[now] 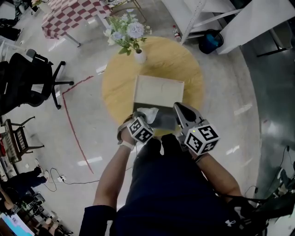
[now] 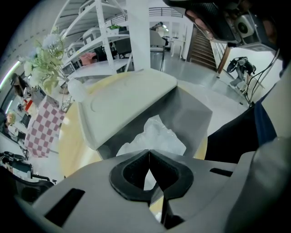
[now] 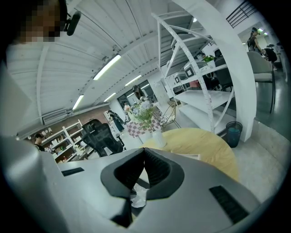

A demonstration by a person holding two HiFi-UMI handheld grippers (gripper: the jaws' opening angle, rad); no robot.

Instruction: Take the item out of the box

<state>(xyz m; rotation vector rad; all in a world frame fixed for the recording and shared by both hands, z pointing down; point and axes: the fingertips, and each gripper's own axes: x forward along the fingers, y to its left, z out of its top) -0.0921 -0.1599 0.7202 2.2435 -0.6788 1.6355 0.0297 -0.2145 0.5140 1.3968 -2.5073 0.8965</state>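
A box (image 1: 168, 122) with grey walls stands open on the near side of the round wooden table (image 1: 193, 78); its cream lid (image 1: 159, 92) is folded back. White crumpled paper (image 1: 148, 114) lies inside. My left gripper (image 1: 138, 118) is shut at the box's near left corner, over the paper. My right gripper (image 1: 178, 108) is shut above the box's right side. In the left gripper view the lid (image 2: 122, 100), the grey wall (image 2: 193, 116) and the paper (image 2: 157, 134) lie just beyond the shut left gripper (image 2: 149, 153). In the right gripper view, paper (image 3: 138, 196) shows below the shut right gripper (image 3: 143, 150).
A white vase of flowers (image 1: 138, 55) stands at the table's far left edge. On the floor are a black office chair (image 1: 27, 78) at left, a checked table (image 1: 69, 14) beyond it, a blue bin (image 1: 211, 41) and white shelving at the far right.
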